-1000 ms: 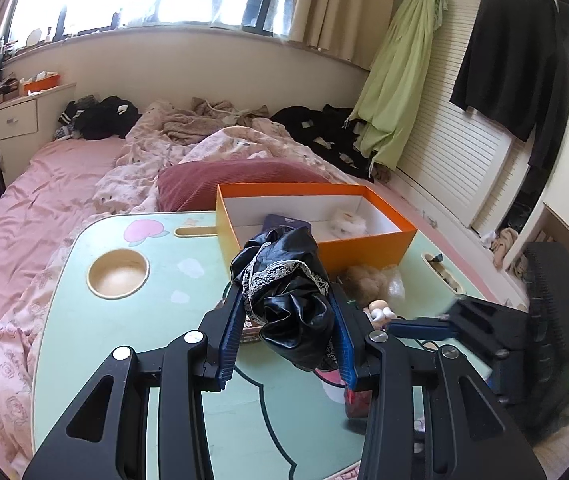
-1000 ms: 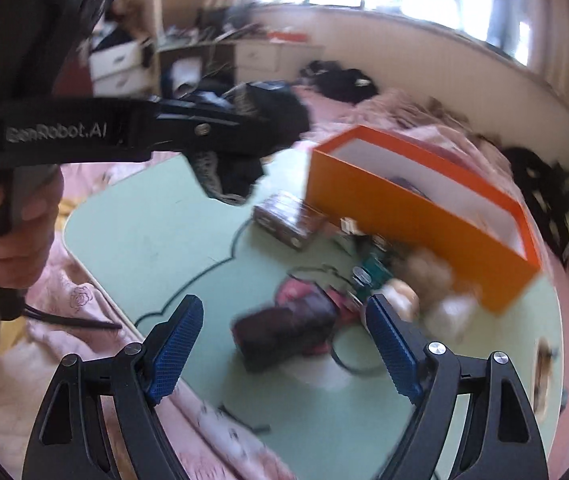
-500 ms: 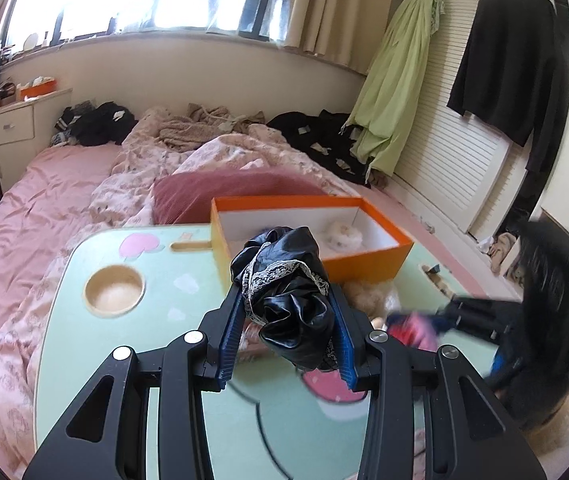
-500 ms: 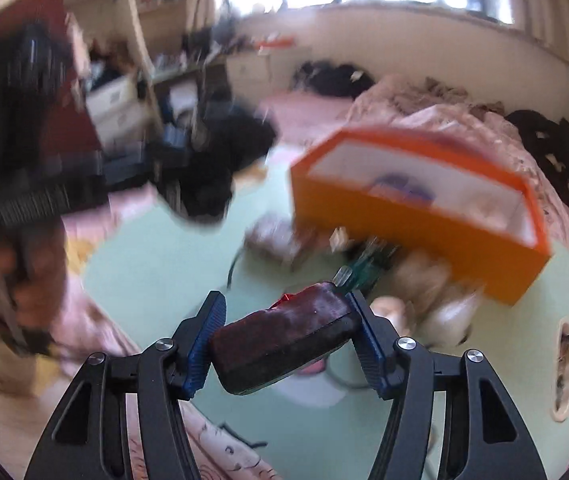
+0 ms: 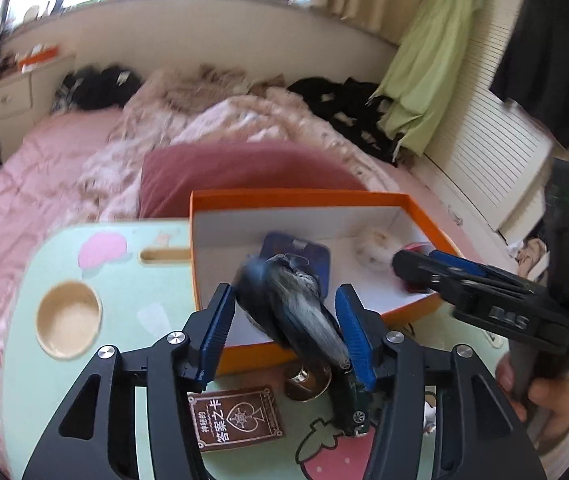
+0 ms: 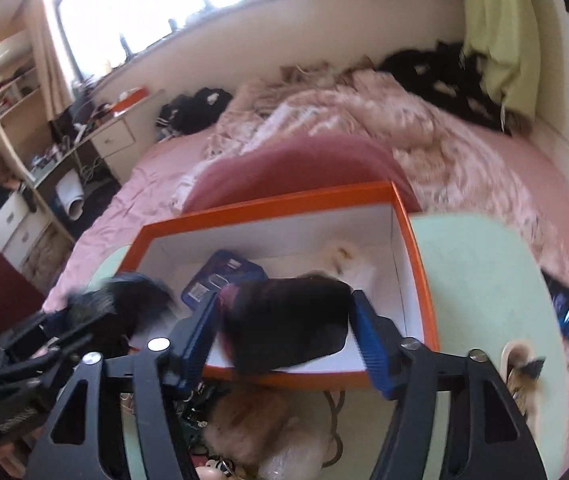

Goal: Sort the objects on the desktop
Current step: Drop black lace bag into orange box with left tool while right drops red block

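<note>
Pouch [image 6: 284, 324] between right gripper [image 6: 288, 336] fingers

An orange box [image 5: 316, 200] with white inner walls sits on a mint-green table [image 5: 156, 312] printed with a pink heart [image 5: 102, 249] and a red strawberry [image 5: 332, 456]. Blue pads [image 5: 217, 322] line the black left gripper [image 5: 282, 326], which frames a black, grey-sheened bundle [image 5: 292, 312]. A brown card [image 5: 236, 420] bears pale lettering and a spade motif. The right gripper [image 6: 286, 340], black with blue pads, frames a black pouch [image 6: 288, 324] edged in maroon. A dark blue packet [image 6: 224, 276] lies in the box; pink bedding [image 6: 424, 140] spreads beyond.
</note>
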`<move>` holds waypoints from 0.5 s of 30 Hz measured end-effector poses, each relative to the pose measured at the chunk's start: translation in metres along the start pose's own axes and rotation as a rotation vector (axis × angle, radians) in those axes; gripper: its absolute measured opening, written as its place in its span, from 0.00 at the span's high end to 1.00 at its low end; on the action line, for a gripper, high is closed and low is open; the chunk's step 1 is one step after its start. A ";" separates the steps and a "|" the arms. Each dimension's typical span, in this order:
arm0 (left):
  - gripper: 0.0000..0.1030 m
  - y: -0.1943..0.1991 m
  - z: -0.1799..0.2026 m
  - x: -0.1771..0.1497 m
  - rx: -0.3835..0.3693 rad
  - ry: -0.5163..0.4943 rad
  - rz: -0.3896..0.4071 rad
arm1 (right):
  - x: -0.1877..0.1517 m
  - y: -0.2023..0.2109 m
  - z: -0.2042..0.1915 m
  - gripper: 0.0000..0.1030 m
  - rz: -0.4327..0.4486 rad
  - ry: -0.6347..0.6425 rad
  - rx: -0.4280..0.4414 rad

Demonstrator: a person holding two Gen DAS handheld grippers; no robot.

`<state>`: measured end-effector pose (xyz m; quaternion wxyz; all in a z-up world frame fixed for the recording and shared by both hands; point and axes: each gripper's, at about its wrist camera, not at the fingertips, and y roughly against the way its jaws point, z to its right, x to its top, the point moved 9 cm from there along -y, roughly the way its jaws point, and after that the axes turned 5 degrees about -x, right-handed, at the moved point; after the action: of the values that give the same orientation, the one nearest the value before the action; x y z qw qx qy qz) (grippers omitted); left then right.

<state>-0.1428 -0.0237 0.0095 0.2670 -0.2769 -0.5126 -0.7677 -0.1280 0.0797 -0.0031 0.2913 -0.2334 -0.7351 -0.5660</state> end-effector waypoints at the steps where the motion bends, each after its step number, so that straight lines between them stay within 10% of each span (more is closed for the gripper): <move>1: 0.46 0.001 -0.001 -0.001 -0.020 0.017 0.004 | -0.001 0.005 -0.002 0.28 0.016 0.005 -0.006; 4: 0.31 0.013 -0.003 0.000 -0.028 0.031 0.058 | 0.000 0.019 -0.002 0.23 0.076 0.016 -0.009; 15: 0.30 0.052 -0.002 -0.027 0.041 -0.055 0.057 | -0.063 0.064 0.014 0.22 0.067 0.056 -0.023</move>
<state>-0.0876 -0.0397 0.0231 0.2802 -0.3070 -0.5273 -0.7411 -0.0424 0.1081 -0.0048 0.3279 -0.2453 -0.7117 -0.5708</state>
